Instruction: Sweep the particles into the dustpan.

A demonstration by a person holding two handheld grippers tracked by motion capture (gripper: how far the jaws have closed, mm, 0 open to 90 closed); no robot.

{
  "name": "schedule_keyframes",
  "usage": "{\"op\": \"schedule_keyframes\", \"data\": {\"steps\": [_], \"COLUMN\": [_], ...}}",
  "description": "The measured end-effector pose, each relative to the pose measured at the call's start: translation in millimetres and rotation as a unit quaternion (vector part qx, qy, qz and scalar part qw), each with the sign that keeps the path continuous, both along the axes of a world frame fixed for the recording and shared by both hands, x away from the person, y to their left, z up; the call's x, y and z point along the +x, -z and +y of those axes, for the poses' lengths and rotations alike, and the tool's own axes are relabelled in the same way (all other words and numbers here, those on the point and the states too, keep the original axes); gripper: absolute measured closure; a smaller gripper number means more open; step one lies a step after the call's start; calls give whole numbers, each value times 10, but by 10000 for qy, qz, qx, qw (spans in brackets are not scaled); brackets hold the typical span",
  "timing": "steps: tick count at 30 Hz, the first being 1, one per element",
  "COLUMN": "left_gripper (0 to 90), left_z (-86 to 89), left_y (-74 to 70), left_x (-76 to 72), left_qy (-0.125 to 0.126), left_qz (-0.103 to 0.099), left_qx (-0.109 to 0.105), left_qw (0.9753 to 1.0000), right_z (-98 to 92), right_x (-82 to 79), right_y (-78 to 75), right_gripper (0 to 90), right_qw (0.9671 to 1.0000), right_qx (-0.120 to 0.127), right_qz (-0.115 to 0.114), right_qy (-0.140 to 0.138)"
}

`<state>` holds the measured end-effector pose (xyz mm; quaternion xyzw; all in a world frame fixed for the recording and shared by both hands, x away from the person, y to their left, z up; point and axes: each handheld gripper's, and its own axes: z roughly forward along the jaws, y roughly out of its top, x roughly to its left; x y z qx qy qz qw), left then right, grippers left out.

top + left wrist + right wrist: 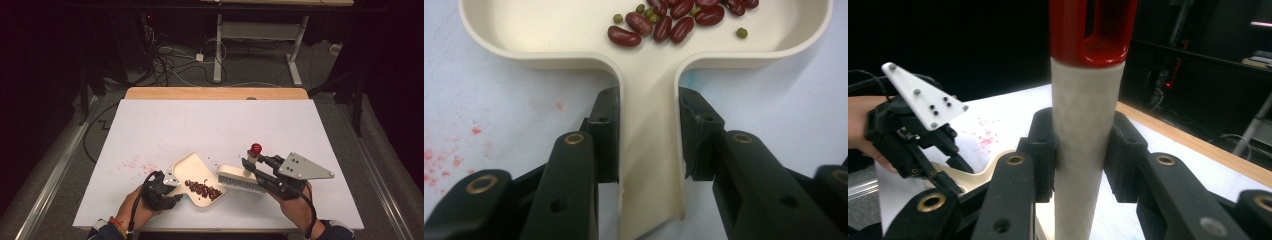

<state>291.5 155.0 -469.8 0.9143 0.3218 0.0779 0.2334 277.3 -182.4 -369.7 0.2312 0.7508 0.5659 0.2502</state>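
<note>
At the lower left of the high view, the left claw (pixel 167 186) is closed on the flat handle of the cream dustpan (pixel 197 172); the left gripper view confirms both jaws pressed against the handle's two edges, with no gap visible. The dustpan lies flat on the white worktop (pixel 215 125), lower centre of the frame. Its long axis runs diagonally, handle toward the lower left and tray toward the right. A cluster of red beans (pixel 202 188) with a few small green ones lies inside the tray near its lower-right edge. Faint red stains (pixel 134 164) mark the worktop left of the pan. Just right of the tray, the brush (pixel 241 177) rests bristles-down, its head lying roughly left to right and its red-capped handle standing nearly upright. The right claw (pixel 252 166) is clamped around that handle below the red cap. The step in hand appears to be sweeping beans into the pan. To do it well, keep the pan's lip pressed flat to the worktop, hold it steady, and draw the bristles toward it in short, low strokes.
</note>
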Motion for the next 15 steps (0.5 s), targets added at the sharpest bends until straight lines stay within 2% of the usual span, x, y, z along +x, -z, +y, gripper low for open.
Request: {"op": "schedule_keyframes", "data": {"steps": [3, 7, 11, 15], "left_gripper": [631, 631, 631, 631], "left_z": [30, 63, 84, 114], "left_y": [7, 21, 22, 22], "left_x": [29, 62, 80, 108], "left_qy": [-55, -126, -149, -223], "left_qz": [28, 69, 84, 76], "left_qx": [-36, -77, -93, -108], "left_qw": [10000, 9999, 9998, 9997], "right_z": [-47, -29, 22, 115], "right_x": [36, 124, 281, 466], "right_y": [2, 37, 48, 42], "right_gripper": [696, 696, 697, 697], "right_qw": [9998, 9996, 9994, 9985], "right_qx": [-53, -149, -118, -139], "right_qz": [-87, -182, -170, -311], "right_qy": [154, 183, 283, 423]}}
